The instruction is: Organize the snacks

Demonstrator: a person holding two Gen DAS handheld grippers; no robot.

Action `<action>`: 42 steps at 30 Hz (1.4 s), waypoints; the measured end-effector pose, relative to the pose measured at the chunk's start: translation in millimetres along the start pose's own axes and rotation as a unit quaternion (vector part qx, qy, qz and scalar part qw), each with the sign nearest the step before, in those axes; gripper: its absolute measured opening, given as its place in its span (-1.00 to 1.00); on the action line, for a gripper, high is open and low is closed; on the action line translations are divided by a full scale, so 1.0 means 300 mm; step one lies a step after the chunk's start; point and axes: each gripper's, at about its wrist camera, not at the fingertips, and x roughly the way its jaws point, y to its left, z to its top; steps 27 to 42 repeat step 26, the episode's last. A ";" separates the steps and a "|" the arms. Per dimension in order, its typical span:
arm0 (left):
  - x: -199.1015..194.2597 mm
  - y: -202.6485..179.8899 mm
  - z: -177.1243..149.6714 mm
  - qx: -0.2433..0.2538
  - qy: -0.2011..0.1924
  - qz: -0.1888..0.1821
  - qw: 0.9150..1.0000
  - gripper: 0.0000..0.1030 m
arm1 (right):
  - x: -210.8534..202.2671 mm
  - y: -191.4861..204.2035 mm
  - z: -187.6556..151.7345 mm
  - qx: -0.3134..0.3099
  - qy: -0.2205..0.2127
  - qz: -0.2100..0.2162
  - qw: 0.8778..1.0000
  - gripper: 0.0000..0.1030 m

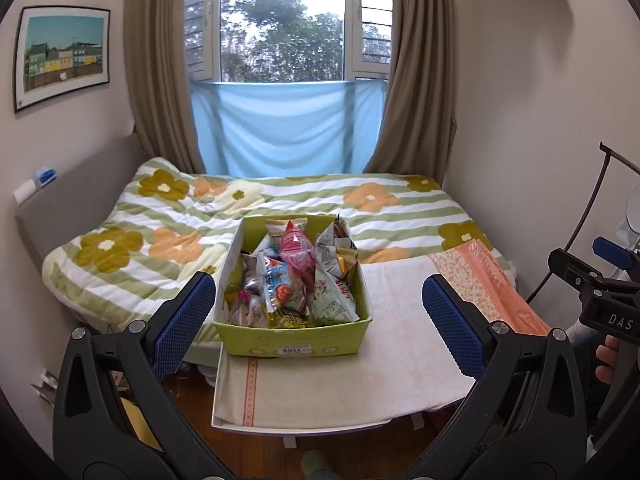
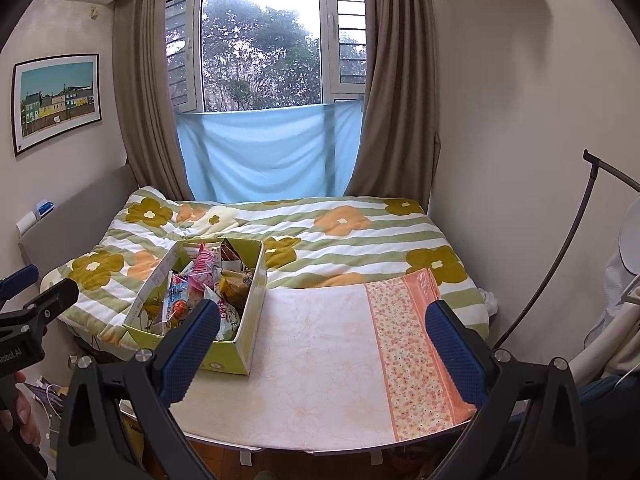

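A green cardboard box [image 1: 294,342] stands on a cloth-covered table [image 1: 400,376], heaped with several snack packets [image 1: 296,276], a pink one on top. My left gripper [image 1: 318,322] is open, held back from the box with its blue pads either side of it. The right wrist view shows the same box [image 2: 244,320] at the table's left, snack packets [image 2: 208,280] inside. My right gripper [image 2: 322,350] is open over the bare cloth to the right of the box, holding nothing. Its body [image 1: 600,296] shows at the right edge of the left wrist view.
A bed with a flowered striped quilt [image 1: 256,208] lies behind the table, below a window [image 1: 282,20] with brown curtains and a blue cloth. A pink flowered strip [image 2: 416,356] covers the table's right side. A dark curved stand [image 2: 568,248] rises at right. Wood floor lies below.
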 end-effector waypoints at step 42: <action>-0.006 0.008 -0.010 0.004 -0.015 0.012 1.000 0.99 | 0.010 -0.004 -0.001 0.006 0.002 -0.002 1.000 0.98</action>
